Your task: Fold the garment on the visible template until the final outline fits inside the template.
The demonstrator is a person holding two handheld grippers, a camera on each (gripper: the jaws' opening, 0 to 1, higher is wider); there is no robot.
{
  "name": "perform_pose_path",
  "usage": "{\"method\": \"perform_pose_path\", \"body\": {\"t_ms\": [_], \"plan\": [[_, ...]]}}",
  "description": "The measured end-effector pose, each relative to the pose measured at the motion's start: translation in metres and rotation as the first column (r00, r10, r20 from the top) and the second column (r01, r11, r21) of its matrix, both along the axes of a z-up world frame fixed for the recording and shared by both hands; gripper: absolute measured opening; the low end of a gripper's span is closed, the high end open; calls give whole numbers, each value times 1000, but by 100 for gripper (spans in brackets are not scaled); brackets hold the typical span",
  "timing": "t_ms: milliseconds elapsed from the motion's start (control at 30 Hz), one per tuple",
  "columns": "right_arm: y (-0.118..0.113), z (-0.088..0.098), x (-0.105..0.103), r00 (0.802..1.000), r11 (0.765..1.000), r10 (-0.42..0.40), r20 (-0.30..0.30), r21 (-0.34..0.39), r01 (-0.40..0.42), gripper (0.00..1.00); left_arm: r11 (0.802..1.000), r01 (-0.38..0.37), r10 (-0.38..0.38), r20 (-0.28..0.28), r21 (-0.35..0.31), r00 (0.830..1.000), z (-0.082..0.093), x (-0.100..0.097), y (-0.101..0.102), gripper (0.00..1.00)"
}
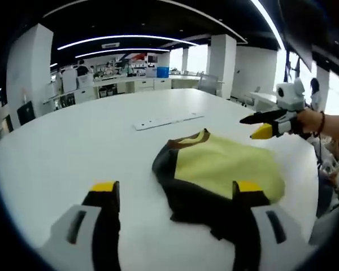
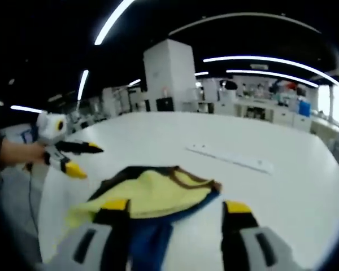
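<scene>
Both claws apart and empty above the yellow-and-dark garment (image 1: 220, 178): left gripper (image 1: 178, 195) and right gripper (image 2: 178, 213) should pinch opposite garment edges, fold inward, keeping it on the white table (image 1: 73, 152).

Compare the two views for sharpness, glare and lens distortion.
Left gripper view: fairly sharp, the garment crisp, bright window glare at the right, the white table bulged by the fisheye. Right gripper view: softer and blurred, especially the garment and the near jaws; ceiling light strips curve strongly.

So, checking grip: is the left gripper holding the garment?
No, the left gripper is open above the table, apart from the garment.
</scene>
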State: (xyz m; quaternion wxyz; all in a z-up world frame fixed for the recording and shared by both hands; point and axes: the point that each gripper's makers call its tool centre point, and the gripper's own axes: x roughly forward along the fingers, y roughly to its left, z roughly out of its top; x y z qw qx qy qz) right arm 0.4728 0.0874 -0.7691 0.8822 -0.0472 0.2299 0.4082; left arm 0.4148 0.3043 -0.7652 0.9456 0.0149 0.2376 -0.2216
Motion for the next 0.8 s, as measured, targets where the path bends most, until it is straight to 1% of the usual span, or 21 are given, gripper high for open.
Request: {"method": "perform_pose_path", "body": {"t_ms": [67,100,133,233,300,367,400,467,567,633,667,733,800], "plan": [[-4,-3,-6,1000,1000,2,-5,-11,-2,62,1000,-14,14,-4,-21,1000,2,-5,1,77],[-5,-5,-13,1000,1000,4,-12,-13,-4,60,999,-19,19,-6,-27,1000,2,-7,4,77],[-7,-6,-15,1000,1000,3,-17,-16,-4,58,999,-20,20,-6,-29,1000,1,-9,5,76],[-12,-12,-20,1000,1000,2,-29,-20,-2,53,1000,-10,10,-11,-14,1000,-2,-18,1,73],[-12,-14,-29,999,1000,7,-39,-18,-8,50,1000,3,-3,-16,-9,1000,-4,-24,-3,71],[-12,-19,-30,999,1000,6,-50,-21,-7,44,1000,13,-13,-17,8,1000,-9,-27,-5,69],[-12,-22,-31,998,1000,5,-57,-22,-6,38,1000,14,-14,-19,11,1000,-11,-28,-5,68],[-13,-28,-32,997,1000,-9,-80,-20,8,33,1000,14,-14,-37,1,999,-16,-33,-13,65],[-11,-32,-36,996,1000,-16,-93,-8,16,34,1000,25,-24,-49,8,999,-23,-39,-21,60],[-7,-35,-38,995,1000,-8,-96,-2,7,33,999,35,-34,-60,14,998,-28,-44,-26,57],[-4,-32,-42,995,1000,3,-96,7,-2,32,999,42,-42,-72,5,996,-31,-47,-30,55],[-1,-30,-45,995,1000,13,-95,17,-12,31,999,46,-46,-78,0,996,-33,-51,-33,53],[4,-28,-48,995,999,32,-92,27,-30,32,999,52,-52,-87,-5,995,-41,-52,-34,51]]}}
